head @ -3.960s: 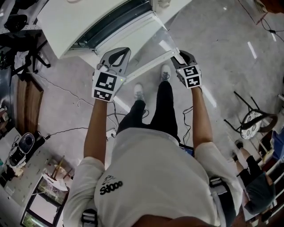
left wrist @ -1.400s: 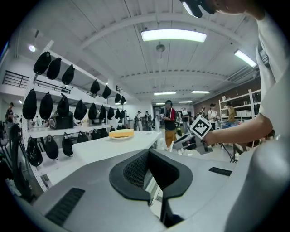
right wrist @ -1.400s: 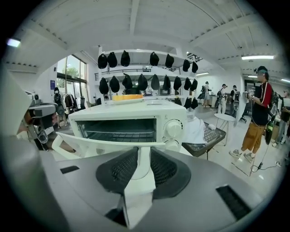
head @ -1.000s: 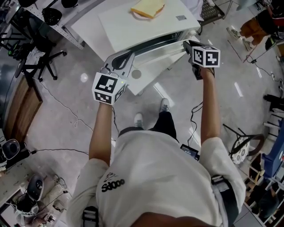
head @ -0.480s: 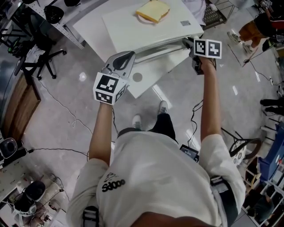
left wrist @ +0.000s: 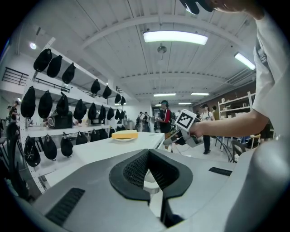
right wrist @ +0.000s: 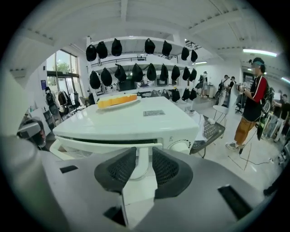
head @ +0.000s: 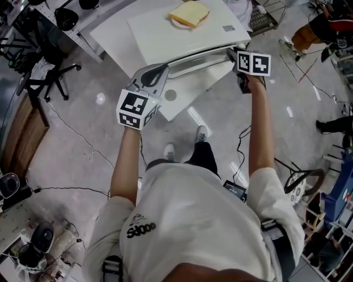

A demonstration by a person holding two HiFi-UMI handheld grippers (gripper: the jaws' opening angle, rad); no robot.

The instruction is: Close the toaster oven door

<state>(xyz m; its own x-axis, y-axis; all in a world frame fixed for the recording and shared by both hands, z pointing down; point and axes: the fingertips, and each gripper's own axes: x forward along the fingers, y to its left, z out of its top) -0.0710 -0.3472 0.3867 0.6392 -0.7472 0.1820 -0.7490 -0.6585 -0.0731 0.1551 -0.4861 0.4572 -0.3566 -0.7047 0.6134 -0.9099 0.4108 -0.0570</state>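
The white toaster oven (head: 182, 36) stands on a white table, with a bread slice (head: 189, 13) on a plate on top. Its door (right wrist: 104, 149) is up against the front, leaving a thin dark slit along its top edge. My right gripper (head: 233, 55) is at the right end of the door handle (right wrist: 143, 165). Its jaws have just been opening; the handle's post stands between the pads with a little slack. My left gripper (head: 154, 70) hovers off the oven's left front corner, with its pads (left wrist: 136, 167) meeting at the tips and holding nothing.
The oven's control knob (right wrist: 180, 146) is right of the handle. The white table (head: 110, 33) runs back and left. An office chair (head: 49, 66) and floor cables lie at the left, a stool (head: 300, 184) at the right. Several people (right wrist: 253, 104) stand nearby.
The door has swung up from lying open to almost flat against the oven, my right gripper rising with its handle. In the last half second both grippers have kept their places.
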